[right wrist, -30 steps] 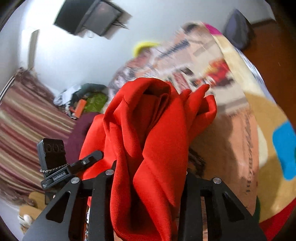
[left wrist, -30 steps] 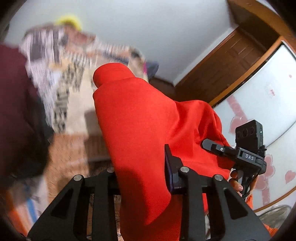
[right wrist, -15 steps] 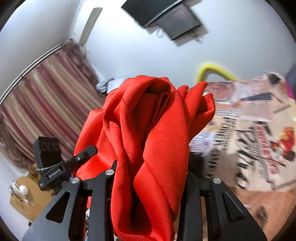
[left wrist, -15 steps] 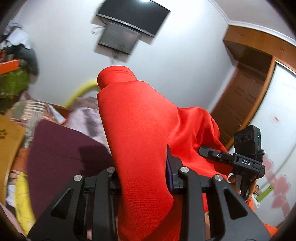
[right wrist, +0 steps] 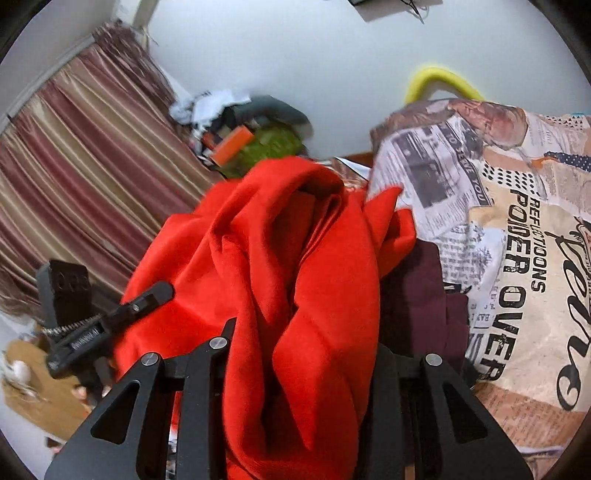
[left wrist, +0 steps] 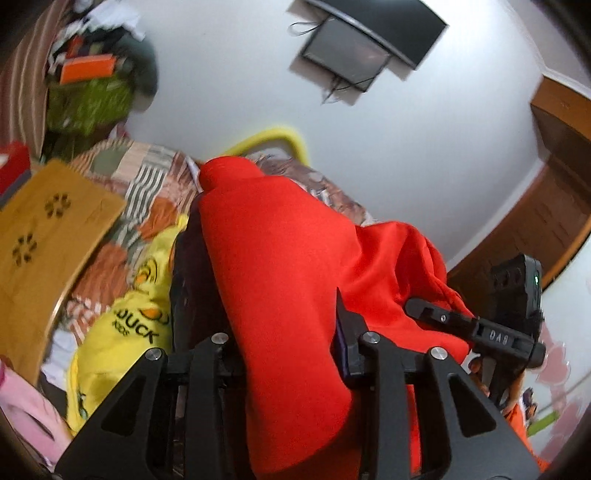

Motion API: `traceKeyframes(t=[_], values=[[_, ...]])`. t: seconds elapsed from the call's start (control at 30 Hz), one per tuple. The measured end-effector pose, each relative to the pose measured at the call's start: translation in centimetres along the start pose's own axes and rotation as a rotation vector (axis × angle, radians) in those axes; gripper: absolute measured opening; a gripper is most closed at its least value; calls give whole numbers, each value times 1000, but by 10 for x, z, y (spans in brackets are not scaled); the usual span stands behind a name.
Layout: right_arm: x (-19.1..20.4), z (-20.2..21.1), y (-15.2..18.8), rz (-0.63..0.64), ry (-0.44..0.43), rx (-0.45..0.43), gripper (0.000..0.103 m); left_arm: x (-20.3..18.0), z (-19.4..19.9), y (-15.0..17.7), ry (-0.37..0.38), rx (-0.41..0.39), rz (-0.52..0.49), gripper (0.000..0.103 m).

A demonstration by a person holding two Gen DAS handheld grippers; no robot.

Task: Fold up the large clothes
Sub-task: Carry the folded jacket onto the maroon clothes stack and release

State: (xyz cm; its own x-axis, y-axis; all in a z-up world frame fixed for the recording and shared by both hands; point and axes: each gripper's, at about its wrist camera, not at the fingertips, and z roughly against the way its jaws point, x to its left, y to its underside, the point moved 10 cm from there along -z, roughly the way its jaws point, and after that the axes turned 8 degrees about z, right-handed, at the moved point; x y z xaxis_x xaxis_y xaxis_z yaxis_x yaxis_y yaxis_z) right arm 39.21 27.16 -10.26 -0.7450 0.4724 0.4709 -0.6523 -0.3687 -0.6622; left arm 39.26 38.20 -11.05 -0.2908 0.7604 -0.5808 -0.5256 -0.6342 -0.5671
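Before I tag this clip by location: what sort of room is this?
Most likely a bedroom: a bed under a printed bedspread, striped curtains, a wall TV, and clothes piled around.

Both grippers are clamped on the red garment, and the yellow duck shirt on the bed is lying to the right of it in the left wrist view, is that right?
Not quite. In the left wrist view the yellow duck shirt lies to the left of the red garment, not the right. The rest holds: the left gripper and right gripper are both clamped on it.

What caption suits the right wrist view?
Right gripper clamps bunched red fabric garment above a newspaper-print bedspread.
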Motion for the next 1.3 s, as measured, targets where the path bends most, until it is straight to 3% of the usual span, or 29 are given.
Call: traceKeyframes(t=[0.17, 0.33, 0.43, 0.53, 0.83, 1.3], values=[[-9, 0, 5, 56, 94, -31, 32, -3, -2, 9, -34, -10, -81, 42], [-11, 23, 5, 143, 272, -56, 36, -7, 4, 14, -233, -68, -222, 75], [-18, 48, 0, 201, 450, -119, 44, -7, 4, 18, -300, -69, -258, 75], [-22, 63, -3, 240, 517, -129, 45, -5, 7, 18, -359, -70, -269, 75], [11, 110, 0, 268, 423, -183, 45, -36, 57, 21, -429, -168, -358, 75], [118, 205, 23, 410, 305, -434, 45, -143, 202, 74, -249, -459, -430, 75]])
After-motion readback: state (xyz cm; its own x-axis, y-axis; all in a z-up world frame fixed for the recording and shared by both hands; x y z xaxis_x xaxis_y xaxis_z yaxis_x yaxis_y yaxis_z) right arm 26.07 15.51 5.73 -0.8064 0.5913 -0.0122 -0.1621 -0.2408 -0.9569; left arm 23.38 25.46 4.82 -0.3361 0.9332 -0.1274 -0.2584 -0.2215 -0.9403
